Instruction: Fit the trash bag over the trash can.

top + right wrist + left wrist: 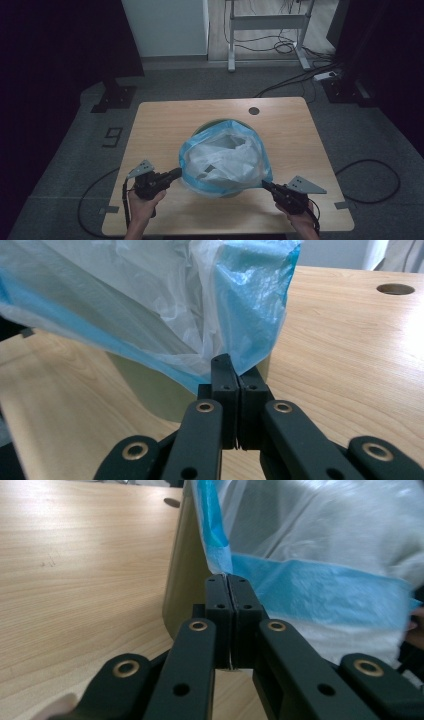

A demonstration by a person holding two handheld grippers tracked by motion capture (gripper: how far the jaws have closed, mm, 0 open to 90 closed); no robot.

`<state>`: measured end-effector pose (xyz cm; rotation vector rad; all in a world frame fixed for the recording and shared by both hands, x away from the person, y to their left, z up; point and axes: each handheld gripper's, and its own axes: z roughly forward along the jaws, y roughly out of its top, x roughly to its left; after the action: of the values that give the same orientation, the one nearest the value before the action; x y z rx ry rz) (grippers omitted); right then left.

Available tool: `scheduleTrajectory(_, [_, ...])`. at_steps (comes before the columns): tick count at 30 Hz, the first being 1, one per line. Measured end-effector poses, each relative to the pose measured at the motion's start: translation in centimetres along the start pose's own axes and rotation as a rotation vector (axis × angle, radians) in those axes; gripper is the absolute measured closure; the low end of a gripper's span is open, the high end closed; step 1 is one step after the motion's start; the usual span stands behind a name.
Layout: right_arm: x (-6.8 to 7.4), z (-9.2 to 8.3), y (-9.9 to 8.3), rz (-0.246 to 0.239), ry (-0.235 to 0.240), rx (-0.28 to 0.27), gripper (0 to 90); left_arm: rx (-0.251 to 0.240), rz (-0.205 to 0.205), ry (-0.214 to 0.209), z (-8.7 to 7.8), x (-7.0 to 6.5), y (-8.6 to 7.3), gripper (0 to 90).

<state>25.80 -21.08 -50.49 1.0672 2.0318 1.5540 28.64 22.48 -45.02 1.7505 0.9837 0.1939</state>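
A white plastic bag with a blue hem sits in a round green bin at the middle of the table, its mouth spread wide over the bin's rim. My left gripper is at the bag's left side, jaws shut on the blue hem beside the bin's olive wall. My right gripper is at the bag's near right side, jaws shut on the blue hem above the bin wall. Both gripper views show the jaw tips pressed together on thin film.
The wooden table has a round cable hole at its back right. Cables lie on the grey floor to the left and right of the table. A white desk frame stands farther back.
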Motion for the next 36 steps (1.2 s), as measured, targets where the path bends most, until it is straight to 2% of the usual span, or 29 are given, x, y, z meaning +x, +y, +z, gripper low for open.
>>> scheduleTrajectory(3, [-0.2,0.4,0.1,-0.005,-0.038,-0.006,85.4,-0.046,0.014,0.010,0.0,-0.1,0.4,77.0])
scheduleTrajectory(5, [-0.2,0.4,0.3,0.001,-0.047,-0.019,84.1,-0.083,0.051,0.007,-0.6,-0.4,0.7,64.8])
scheduleTrajectory(7, [-0.2,0.2,0.4,-0.006,-0.046,-0.033,83.3,-0.094,0.076,-0.012,-1.4,-0.5,1.2,50.4])
scheduleTrajectory(9, [-0.1,0.0,0.4,-0.013,-0.048,-0.044,83.3,-0.115,0.090,-0.014,-2.2,-0.6,1.8,41.1])
scheduleTrajectory(11, [-0.2,-0.1,0.5,-0.017,-0.051,-0.049,83.3,-0.125,0.089,-0.026,-2.7,-0.6,2.5,35.1])
scheduleTrajectory(14, [-0.2,0.0,0.4,-0.015,-0.053,-0.050,82.9,-0.107,0.112,-0.024,-2.7,-0.8,3.6,32.4])
scheduleTrajectory(17, [-0.2,0.1,0.3,-0.026,-0.060,-0.043,82.8,-0.094,0.120,-0.022,-2.1,-0.7,4.8,32.2])
scheduleTrajectory(26, [0.0,0.2,0.2,-0.051,-0.067,-0.030,82.4,0.011,0.127,-0.035,1.4,0.1,8.3,37.1])
scheduleTrajectory(27, [0.0,0.2,0.2,-0.054,-0.066,-0.029,82.4,0.024,0.124,-0.034,1.7,0.1,8.6,40.1])
scheduleTrajectory(29, [0.1,0.2,0.2,-0.061,-0.068,-0.027,82.2,0.035,0.109,-0.044,2.1,0.3,8.9,52.5])
scheduleTrajectory(32, [0.2,0.1,0.2,-0.067,-0.064,-0.028,81.0,0.048,0.089,-0.065,2.5,0.7,8.6,62.9])
scheduleTrajectory(34, [0.2,0.0,0.2,-0.069,-0.061,-0.031,79.6,0.031,0.066,-0.102,2.4,1.1,8.3,68.1])
scheduleTrajectory(36, [0.2,-0.1,0.3,-0.071,-0.052,-0.036,75.7,0.011,0.060,-0.109,2.3,1.2,8.2,71.9])
